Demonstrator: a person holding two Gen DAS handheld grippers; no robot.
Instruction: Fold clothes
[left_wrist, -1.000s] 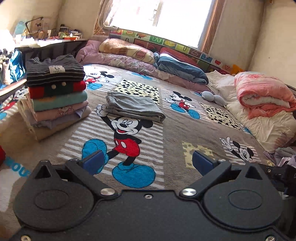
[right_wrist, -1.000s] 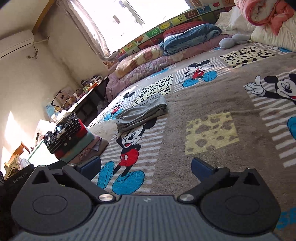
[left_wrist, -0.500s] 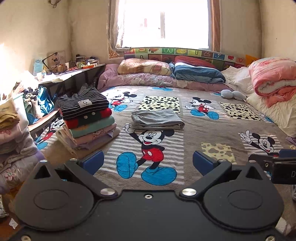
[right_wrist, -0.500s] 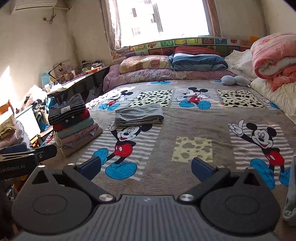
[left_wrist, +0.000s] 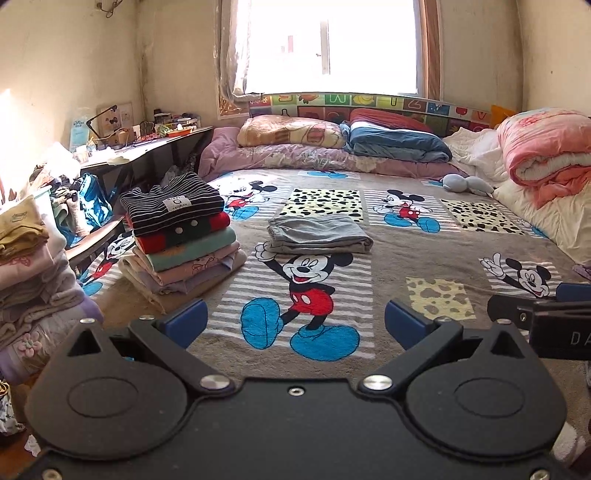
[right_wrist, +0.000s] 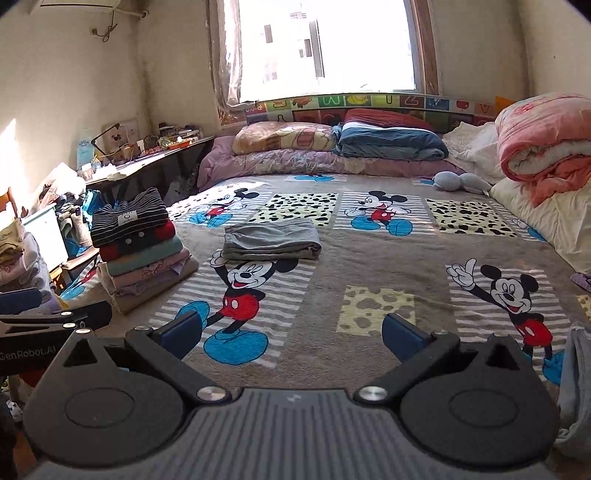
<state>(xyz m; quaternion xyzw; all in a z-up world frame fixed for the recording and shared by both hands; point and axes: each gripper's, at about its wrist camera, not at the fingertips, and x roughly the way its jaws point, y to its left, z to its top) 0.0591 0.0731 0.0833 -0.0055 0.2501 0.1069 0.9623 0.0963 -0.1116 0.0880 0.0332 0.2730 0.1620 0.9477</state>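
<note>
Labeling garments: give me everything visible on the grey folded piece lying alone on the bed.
The grey folded garment is soft, faded grey fabric, folded flat into a neat rectangle of several layers. It lies alone on the Mickey Mouse blanket, just beyond the raised hand of a printed figure, right of the stack of folded clothes. No gripper touches it.

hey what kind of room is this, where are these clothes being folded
Most likely a lived-in bedroom at home. A wide bed under a cartoon-mouse blanket fills it, pillows and folded quilts line the window wall, and a cluttered desk stands alongside.

A grey garment (right_wrist: 576, 387) at the right is cut by the frame's edge.
</note>
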